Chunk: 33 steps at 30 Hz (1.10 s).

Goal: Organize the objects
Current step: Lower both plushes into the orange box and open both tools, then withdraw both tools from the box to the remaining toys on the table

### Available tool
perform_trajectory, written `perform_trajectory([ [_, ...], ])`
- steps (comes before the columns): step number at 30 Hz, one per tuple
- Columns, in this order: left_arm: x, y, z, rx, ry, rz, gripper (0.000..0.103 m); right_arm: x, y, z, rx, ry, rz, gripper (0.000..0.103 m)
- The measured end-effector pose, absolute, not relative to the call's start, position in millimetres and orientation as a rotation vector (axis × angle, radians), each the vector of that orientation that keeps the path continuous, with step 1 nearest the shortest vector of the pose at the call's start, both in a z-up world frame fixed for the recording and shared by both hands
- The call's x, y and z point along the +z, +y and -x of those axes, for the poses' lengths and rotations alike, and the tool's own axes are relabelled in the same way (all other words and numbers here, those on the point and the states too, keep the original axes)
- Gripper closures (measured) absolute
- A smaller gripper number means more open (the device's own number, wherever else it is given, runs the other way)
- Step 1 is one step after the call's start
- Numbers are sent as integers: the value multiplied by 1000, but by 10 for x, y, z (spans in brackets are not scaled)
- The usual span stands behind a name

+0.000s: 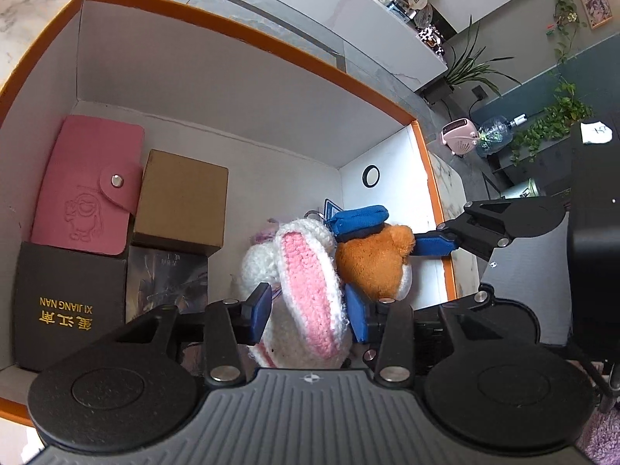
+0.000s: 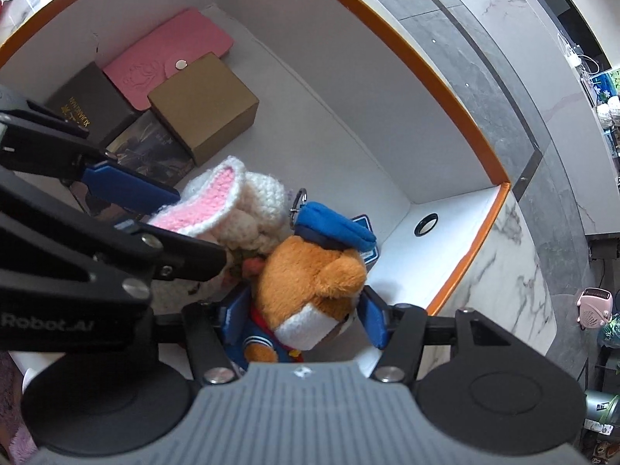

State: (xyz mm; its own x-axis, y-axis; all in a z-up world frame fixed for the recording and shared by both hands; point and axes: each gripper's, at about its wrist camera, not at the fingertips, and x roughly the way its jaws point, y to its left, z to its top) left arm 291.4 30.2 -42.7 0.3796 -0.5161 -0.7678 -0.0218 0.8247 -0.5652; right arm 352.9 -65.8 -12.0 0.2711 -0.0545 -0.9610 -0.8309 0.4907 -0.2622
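Left hand-held gripper pinches the crocheted rabbit; right hand-held gripper flanks the bear, contact unclear.

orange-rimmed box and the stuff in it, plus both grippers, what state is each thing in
orange-rimmed white box: open, no lid on.
pink snap-button wallet: snapped shut, propped on the dark boxes.
tan cardboard box: closed.
dark brown box with gold lettering: closed.
white crocheted bunny: between the left gripper fingers.
orange plush bear in a blue cap: between the right gripper fingers.
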Motion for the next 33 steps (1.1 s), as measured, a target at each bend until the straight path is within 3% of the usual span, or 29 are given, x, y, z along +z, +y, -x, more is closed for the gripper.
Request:
perform_trajectory([
  [6, -386, 296, -2878, -356, 1168, 498, 68, 45, -737, -3445, 646, 1145, 947, 35],
  [11, -452, 162, -2942, -372, 1175, 514, 70, 138, -876, -3414, 644, 1151, 921, 63],
  [14, -456, 120, -2938, -378, 1173, 500, 70, 116, -931, -3430, 655, 1158, 908, 70],
  [27, -484, 10, -2811, -366, 1185, 415, 70, 138, -993, -3309, 653, 1143, 881, 70],
  [33, -35, 137, -2598, -365, 1034, 357, 60, 373, -1073, -3170, 651, 1093, 806, 61],
])
